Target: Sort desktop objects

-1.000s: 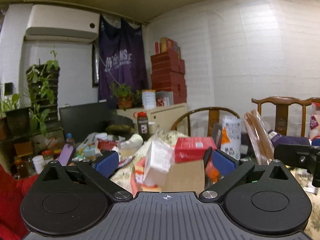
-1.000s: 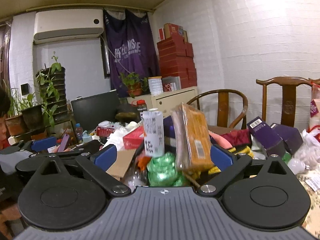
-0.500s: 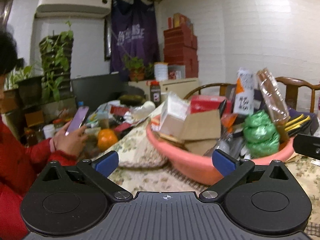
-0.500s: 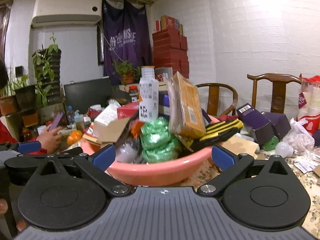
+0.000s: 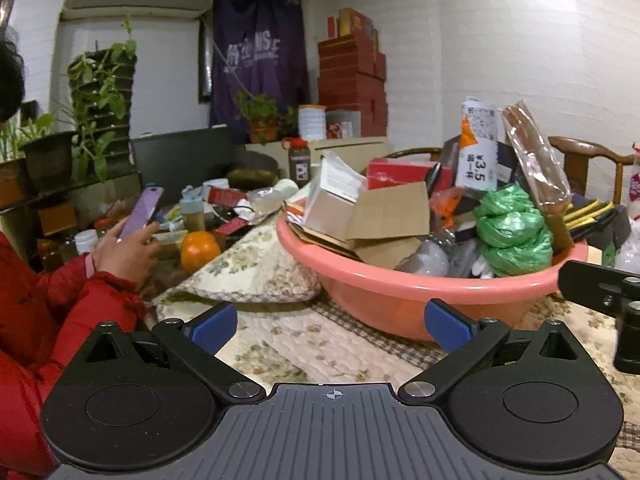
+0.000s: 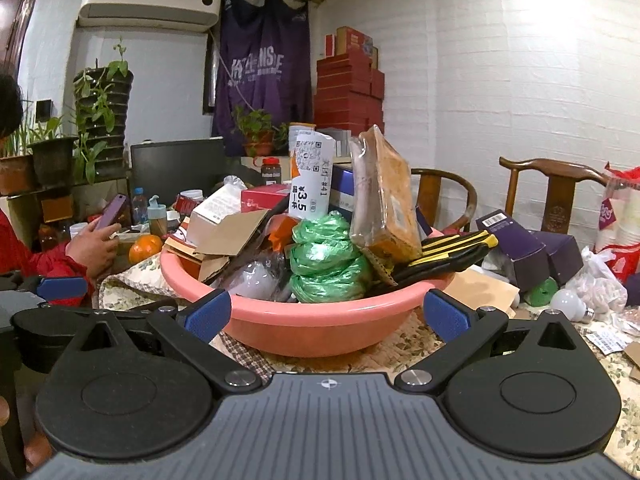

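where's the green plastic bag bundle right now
The green plastic bag bundle sits in the pink basin, centre of the right wrist view, just left of the brown wrapped packet.

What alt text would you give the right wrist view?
Open right tongs face a pink basin heaped with a green bag roll, cardboard, black-and-yellow gloves and packets. A light bulb lies to the right on the cluttered table.
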A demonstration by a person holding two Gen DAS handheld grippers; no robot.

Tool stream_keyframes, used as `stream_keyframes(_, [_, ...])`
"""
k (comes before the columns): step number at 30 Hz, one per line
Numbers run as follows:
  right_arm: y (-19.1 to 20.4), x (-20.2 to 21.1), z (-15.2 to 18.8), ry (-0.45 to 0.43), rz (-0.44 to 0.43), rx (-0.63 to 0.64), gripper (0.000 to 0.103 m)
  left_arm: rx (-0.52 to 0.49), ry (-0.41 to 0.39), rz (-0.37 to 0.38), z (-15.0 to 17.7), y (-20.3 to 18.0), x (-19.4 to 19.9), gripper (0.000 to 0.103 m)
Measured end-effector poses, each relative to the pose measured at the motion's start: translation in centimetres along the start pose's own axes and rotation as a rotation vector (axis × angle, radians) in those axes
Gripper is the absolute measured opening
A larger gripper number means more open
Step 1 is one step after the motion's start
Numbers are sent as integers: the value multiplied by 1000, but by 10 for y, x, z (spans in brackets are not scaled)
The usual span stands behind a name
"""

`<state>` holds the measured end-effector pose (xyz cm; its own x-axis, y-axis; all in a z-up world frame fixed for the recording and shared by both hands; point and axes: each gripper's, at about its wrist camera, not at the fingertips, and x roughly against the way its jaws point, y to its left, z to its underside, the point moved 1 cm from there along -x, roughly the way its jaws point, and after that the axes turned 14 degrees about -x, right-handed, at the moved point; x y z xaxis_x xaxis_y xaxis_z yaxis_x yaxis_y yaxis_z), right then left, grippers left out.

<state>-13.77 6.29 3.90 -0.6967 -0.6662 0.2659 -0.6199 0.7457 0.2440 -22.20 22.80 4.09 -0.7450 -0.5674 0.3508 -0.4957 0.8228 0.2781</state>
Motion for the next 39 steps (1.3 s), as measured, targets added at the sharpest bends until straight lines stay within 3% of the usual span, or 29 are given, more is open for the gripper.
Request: stream_keyframes(39, [-9,-35,9,69,4,-45,102,-11,65,77,6,-17,-33,103])
